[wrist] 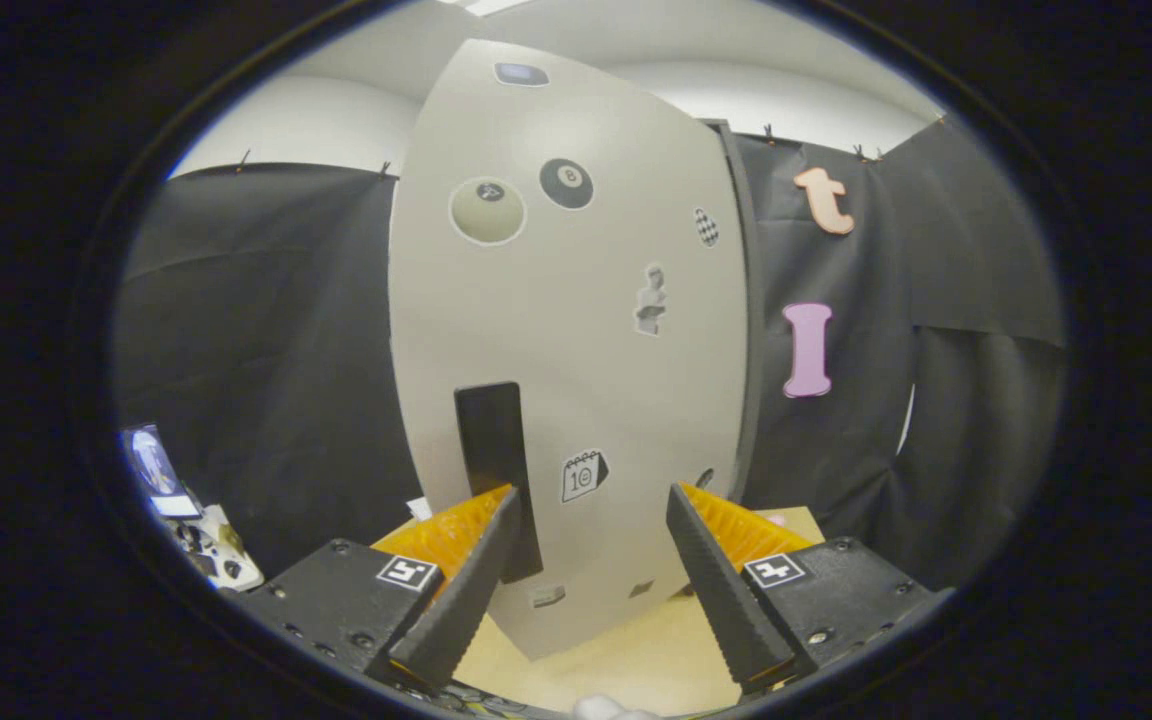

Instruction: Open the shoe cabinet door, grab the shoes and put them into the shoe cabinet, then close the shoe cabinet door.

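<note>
Shoe cabinet door (576, 330): pale panel with stickers, standing shut against the dark frame at its 3 o'clock edge.
Handle (496, 470): black upright bar, just ahead of the left finger.
Gripper (591, 560): jaws spread wide, gripping nothing.
Bench (626, 660): pale wood under the cabinet.
Shoes: whereabouts cannot be told.
Progress: shut door fits either an unopened cabinet or shoes stowed inside.

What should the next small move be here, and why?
Hard to settle. The cabinet door faces the open gripper, its black handle just ahead of one finger, nothing between the fingers. That fits a reach to pull the door open, or a let-go after closing it. Probably safest: keep the fingers open.
</note>
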A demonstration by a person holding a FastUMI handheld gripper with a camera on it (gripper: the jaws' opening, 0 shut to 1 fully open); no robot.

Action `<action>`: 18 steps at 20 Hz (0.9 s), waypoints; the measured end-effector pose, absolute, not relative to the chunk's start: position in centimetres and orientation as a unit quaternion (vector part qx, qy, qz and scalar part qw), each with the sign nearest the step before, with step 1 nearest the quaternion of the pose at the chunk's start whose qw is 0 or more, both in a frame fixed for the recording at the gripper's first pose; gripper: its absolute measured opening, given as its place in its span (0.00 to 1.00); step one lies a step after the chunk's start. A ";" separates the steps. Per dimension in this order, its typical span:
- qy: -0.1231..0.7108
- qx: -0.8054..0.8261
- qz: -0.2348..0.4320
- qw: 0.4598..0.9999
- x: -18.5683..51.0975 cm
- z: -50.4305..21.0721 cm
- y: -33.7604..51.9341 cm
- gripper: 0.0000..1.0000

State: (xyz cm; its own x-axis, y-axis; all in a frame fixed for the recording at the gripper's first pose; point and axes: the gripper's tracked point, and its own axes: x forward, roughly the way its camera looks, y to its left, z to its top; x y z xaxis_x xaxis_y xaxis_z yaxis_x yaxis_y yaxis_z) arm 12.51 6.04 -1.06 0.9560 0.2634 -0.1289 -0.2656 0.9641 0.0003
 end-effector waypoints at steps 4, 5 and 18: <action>0.066 -0.007 0.145 0.987 14.7 -1.0 9.1 0.98; 0.063 -0.001 0.146 0.987 14.9 -0.8 9.4 0.98; 0.045 -0.005 0.096 0.994 11.0 -0.6 5.3 0.98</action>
State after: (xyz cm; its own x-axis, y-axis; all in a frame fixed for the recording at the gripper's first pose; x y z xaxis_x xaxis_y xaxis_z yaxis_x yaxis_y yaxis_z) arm 10.98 5.34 -0.60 0.9777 0.1896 -0.0906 -0.1906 0.9817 -0.0015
